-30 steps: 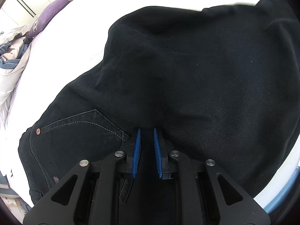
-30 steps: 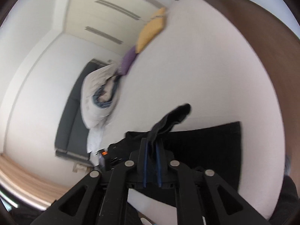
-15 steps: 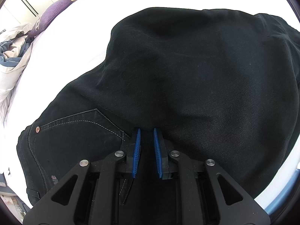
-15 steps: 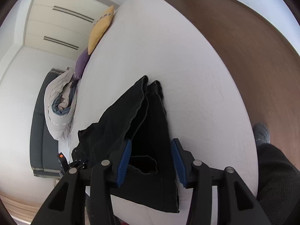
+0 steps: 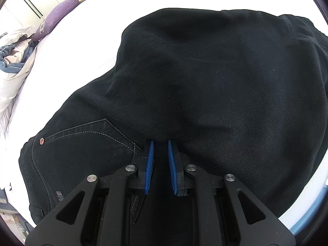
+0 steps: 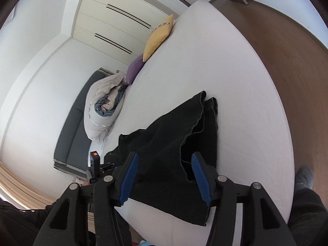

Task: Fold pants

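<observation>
Since a second ago your right gripper (image 6: 165, 176) has let the leg ends drop; back then it pinched them in the air, and now they lie on the white bed (image 6: 235, 86).

Left wrist view: your left gripper (image 5: 160, 165) sits at six o'clock, its blue pads (image 5: 149, 165) narrow and clamped on a fold of the black jeans (image 5: 205, 86). Those fill the middle of the frame, back pocket (image 5: 82, 149) at eight o'clock, purple pillow (image 5: 59, 17) at eleven.

Right wrist view: the jaws are opening, wide now, with denim lying beyond and between them but no pad pressing on it. The doubled hems (image 6: 207, 110) sit at one o'clock of the gripper, the yellow pillow (image 6: 158, 37) at twelve, and a bunched duvet (image 6: 102, 110) at ten.

By my read one lengthwise fold is down, loose and rumpled. You have smoothing and another fold left.
</observation>
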### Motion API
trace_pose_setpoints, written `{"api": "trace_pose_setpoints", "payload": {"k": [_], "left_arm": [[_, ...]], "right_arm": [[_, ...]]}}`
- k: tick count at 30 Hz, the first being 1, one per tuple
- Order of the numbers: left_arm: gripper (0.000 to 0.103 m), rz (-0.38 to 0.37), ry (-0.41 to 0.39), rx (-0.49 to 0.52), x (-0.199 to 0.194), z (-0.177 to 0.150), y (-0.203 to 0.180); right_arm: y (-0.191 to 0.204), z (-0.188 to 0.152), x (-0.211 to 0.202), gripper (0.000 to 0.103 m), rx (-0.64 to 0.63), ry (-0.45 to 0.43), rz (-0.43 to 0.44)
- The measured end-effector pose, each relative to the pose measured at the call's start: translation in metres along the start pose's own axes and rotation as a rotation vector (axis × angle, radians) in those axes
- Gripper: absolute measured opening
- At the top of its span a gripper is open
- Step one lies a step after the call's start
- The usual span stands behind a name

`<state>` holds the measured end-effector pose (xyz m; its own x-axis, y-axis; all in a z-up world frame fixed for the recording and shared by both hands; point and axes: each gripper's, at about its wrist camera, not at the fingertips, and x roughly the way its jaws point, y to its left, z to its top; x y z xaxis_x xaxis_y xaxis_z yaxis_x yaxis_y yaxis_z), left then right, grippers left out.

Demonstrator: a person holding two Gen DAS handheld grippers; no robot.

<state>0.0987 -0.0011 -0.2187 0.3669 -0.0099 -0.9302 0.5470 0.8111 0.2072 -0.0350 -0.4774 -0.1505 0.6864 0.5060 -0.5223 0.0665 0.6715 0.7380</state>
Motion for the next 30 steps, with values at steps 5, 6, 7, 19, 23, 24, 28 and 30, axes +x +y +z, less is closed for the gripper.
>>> {"api": "trace_pose_setpoints", "payload": {"k": [5,6,7,19,23,24,28,30], "left_arm": [[0.015,0.001,-0.001,0.001,0.000,0.000,0.000],[0.015,0.001,-0.001,0.001,0.000,0.000,0.000],[0.015,0.000,-0.002,0.000,0.000,0.000,0.000],[0.015,-0.002,-0.003,0.006,-0.001,-0.002,0.001],[0.015,-0.015,0.015,0.027,-0.001,0.002,0.002],[0.015,-0.022,0.023,0.033,0.000,0.003,0.003],[0.015,-0.052,0.052,0.057,0.003,0.011,0.005],[0.015,-0.056,0.058,0.062,0.004,0.013,0.006]], "right_arm": [[0.000,-0.006,0.038,0.061,-0.051,0.130,-0.130],[-0.002,-0.008,0.042,0.061,-0.049,0.140,-0.143],[-0.002,-0.008,0.044,0.061,-0.045,0.136,-0.132],[0.014,-0.013,0.047,0.021,-0.004,0.158,-0.124],[0.017,0.000,0.012,0.008,0.157,0.044,0.013],[0.022,0.003,0.000,0.008,0.169,0.015,0.048],[0.024,0.002,-0.017,0.007,0.162,-0.005,0.028],[0.007,-0.005,-0.012,0.007,0.218,0.036,-0.041]]}}
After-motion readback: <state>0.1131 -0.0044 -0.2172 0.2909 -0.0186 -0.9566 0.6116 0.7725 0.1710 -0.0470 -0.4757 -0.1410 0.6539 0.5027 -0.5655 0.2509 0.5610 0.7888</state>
